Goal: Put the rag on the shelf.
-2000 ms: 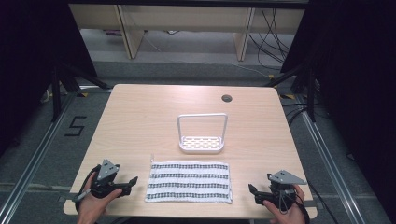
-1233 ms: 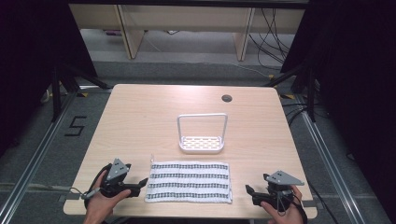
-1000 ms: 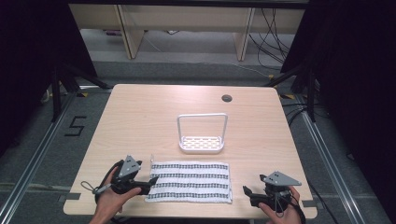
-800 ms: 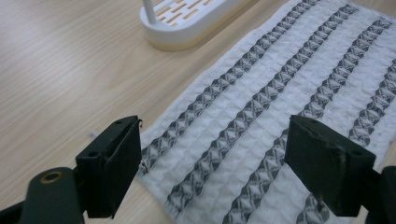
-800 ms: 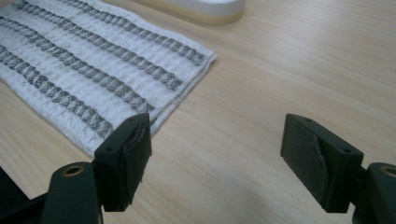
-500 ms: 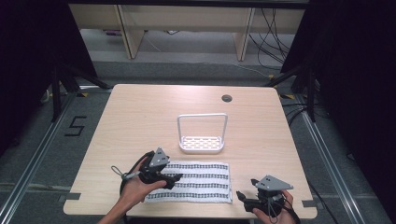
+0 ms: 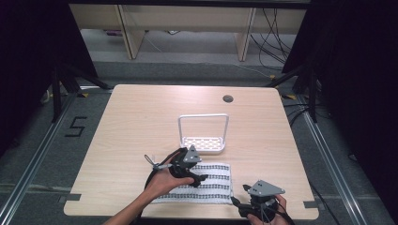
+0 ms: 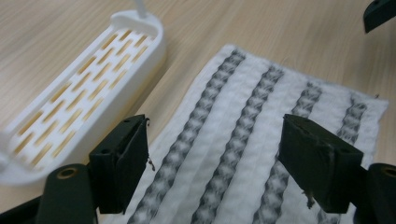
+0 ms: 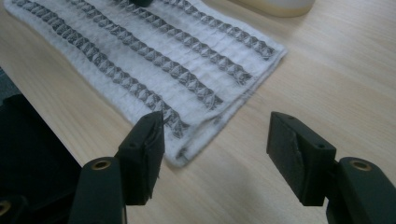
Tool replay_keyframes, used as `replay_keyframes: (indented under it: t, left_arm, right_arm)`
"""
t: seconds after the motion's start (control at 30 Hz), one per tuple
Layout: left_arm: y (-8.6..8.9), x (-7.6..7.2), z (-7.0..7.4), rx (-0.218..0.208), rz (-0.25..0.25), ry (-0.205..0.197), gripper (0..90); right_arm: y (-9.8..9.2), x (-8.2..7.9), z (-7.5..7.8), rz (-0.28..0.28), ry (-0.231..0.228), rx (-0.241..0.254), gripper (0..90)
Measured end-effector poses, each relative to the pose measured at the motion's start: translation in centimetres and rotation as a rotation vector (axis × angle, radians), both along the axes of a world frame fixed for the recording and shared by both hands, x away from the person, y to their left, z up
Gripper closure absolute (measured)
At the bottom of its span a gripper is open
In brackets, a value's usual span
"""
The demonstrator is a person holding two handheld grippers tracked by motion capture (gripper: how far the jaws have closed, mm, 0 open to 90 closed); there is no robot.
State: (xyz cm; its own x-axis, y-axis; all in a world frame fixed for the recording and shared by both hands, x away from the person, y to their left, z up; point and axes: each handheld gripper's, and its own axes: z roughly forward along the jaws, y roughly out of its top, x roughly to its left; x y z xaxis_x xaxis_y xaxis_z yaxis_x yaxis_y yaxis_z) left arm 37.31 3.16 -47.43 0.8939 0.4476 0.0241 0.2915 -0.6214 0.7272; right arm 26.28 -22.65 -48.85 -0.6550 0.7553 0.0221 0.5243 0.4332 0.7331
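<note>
Towel (image 8: 261,126) lies under left gripper (image 8: 215,163), untouched.

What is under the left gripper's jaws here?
The striped cloth lies flat on the table beneath the left gripper, whose jaws stand apart and have just been closing, gripping nothing. The white rack sits beside the cloth. The hand covers part of the cloth.

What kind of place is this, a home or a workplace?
Probably a lab or recording workspace, not a home. A bare wooden table stands between dark curtains, loose cables lie on the floor behind it, and a taped number 5 marks the floor beside it.
</note>
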Motion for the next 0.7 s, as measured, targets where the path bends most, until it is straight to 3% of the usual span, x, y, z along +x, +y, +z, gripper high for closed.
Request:
replay_keyframes:
  t: [0.03, 0.1, 0.13, 0.23, 0.37, 0.43, 0.47, 0.53, 0.6, 0.7]
  left_arm:
    - [-0.5, 0.1, 0.0, 0.01, -0.012, 0.004, 24.4]
    - [-1.4, 0.5, -0.1, 0.043, -0.044, 0.013, 24.3]
    - [-1.9, 0.6, -0.2, 0.047, -0.05, 0.018, 24.1]
    - [-3.1, 1.1, -0.6, 0.05, -0.068, 0.036, 25.5]
    - [-4.4, 2.0, -0.7, 0.073, -0.083, 0.018, 30.1]
    - [-5.0, 2.4, -0.7, 0.059, -0.077, 0.022, 33.6]
    - [-5.2, 2.6, -0.6, 0.077, -0.093, 0.016, 34.4]
    - [-5.9, 2.9, -0.7, 0.061, -0.087, 0.023, 36.3]
    - [-6.3, 3.2, -0.7, 0.089, -0.109, 0.017, 37.5]
    - [-7.0, 3.5, -0.8, 0.094, -0.12, 0.023, 38.7]
  right_arm:
    - [0.1, 0.1, -0.1, 0.012, -0.016, -0.009, 39.4]
    - [0.4, 0.0, -0.3, 0.015, 0.0, -0.008, 40.4]
    - [0.5, 0.1, -0.4, 0.034, 0.005, 0.0, 41.0]
    - [0.8, 0.0, -0.4, 0.017, 0.021, -0.014, 42.2]
    - [1.0, -0.1, -0.5, 0.019, 0.031, -0.019, 43.3]
    - [0.9, 0.1, -0.7, 0.03, 0.023, -0.029, 43.4]
    - [0.9, 0.1, -0.8, 0.027, 0.027, -0.023, 43.6]
    - [0.9, 0.1, -0.8, 0.026, 0.027, -0.027, 43.7]
    - [1.0, 0.2, -0.8, 0.032, 0.022, -0.03, 43.9]
    - [1.1, 0.1, -0.8, 0.034, 0.035, -0.03, 44.2]
